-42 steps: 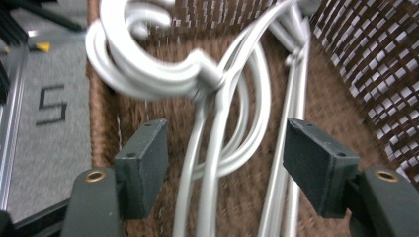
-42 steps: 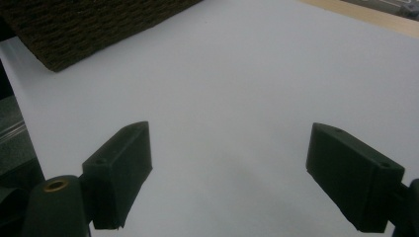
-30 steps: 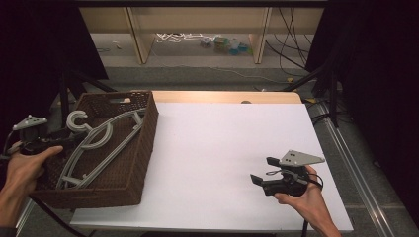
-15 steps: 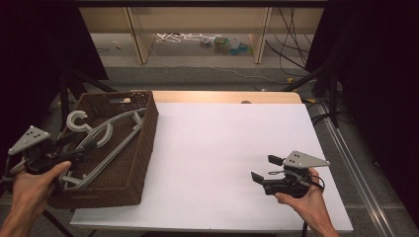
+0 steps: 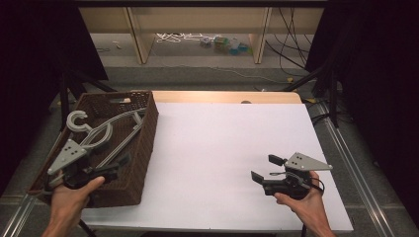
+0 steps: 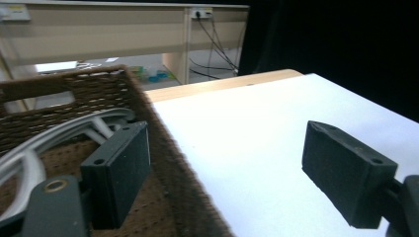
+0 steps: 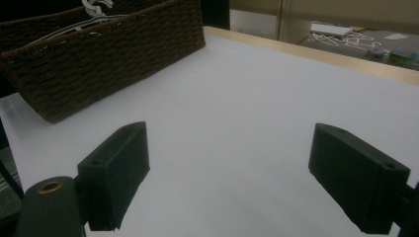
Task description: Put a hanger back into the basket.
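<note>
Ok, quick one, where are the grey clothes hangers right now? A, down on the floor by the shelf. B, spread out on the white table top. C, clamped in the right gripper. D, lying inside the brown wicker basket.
D: the grey clothes hangers lie inside the brown wicker basket at the table's left side, and the right gripper sits open over bare white table with nothing between its jaws.

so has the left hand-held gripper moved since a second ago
Yes. The left hand-held gripper has shifted right, from outside the basket's left edge to over it, jaws just opening, nothing between them.
</note>
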Tool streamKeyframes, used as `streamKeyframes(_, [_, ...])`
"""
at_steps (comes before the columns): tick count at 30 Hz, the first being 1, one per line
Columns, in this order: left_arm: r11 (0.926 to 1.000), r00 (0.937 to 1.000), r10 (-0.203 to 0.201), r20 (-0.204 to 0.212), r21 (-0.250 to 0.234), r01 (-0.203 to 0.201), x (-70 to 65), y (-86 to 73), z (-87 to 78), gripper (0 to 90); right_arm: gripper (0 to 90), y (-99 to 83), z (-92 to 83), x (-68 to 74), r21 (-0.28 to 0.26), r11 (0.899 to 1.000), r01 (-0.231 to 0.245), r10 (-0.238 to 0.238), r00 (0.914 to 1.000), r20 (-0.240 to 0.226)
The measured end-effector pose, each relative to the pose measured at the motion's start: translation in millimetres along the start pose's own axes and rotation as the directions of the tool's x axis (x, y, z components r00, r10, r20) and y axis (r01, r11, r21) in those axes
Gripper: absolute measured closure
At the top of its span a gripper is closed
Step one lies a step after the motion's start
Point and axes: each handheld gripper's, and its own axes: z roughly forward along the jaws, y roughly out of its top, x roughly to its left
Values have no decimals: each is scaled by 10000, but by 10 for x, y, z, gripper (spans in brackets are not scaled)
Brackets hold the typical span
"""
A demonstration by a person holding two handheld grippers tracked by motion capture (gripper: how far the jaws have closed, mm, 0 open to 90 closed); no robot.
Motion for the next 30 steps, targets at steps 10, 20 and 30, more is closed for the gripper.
streamKeyframes(10, [9998,9979,207,620,8,-208,-219,-187,205,180,167,-17,-25,32,-307,9995,-17,20,10000,68])
streamKeyframes(20, [9989,9939,402,1025,204,-425,-353,-382,267,175,167,-31,-15,117,-549,9983,186,-182,9998,84])
streamKeyframes(30, [9987,9938,469,1006,136,-485,-426,-525,214,167,167,-86,-29,179,-480,9988,141,-144,9999,-72])
